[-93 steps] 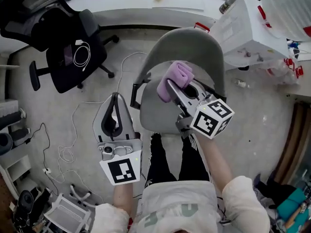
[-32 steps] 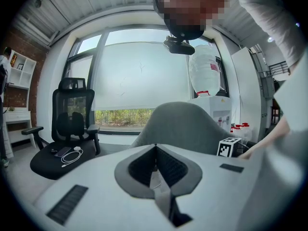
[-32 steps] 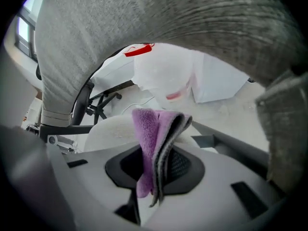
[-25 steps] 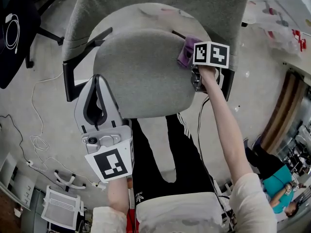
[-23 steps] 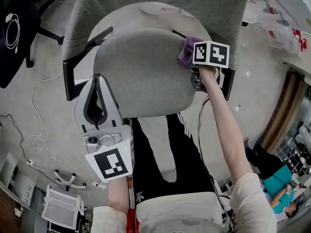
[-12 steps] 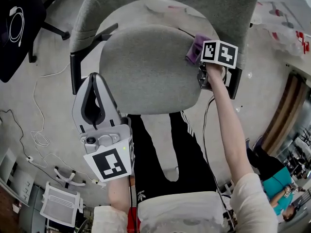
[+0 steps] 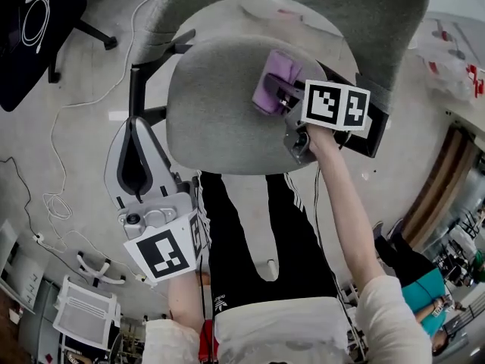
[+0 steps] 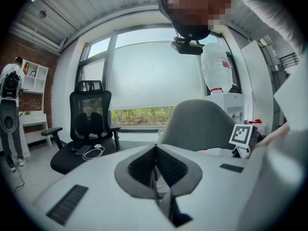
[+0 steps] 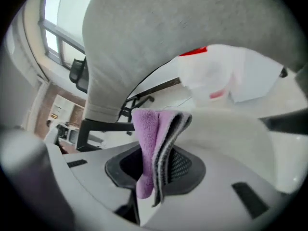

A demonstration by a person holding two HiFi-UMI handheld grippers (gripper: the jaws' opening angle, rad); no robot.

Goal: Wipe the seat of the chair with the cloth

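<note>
Pinching the purple cloth [image 7: 270, 78], the right gripper [image 7: 277, 97] sits at the right of the seat [image 7: 220, 108], most of it lying leftward.

The pale concrete floor [image 7: 68, 127] carries a loose white cable [image 7: 53, 203], and a white wire rack [image 7: 83, 328] stands at the lower left. A black office chair [image 8: 89, 129] with a coiled white cord [image 8: 96, 152] on its seat stands before a wide window [image 8: 154, 81] — bright daylight, greenery low in the glass. At the left are a brick wall [image 8: 21, 57] and a white shelf [image 8: 36, 78], under a grey plank ceiling [image 8: 96, 4].
</note>
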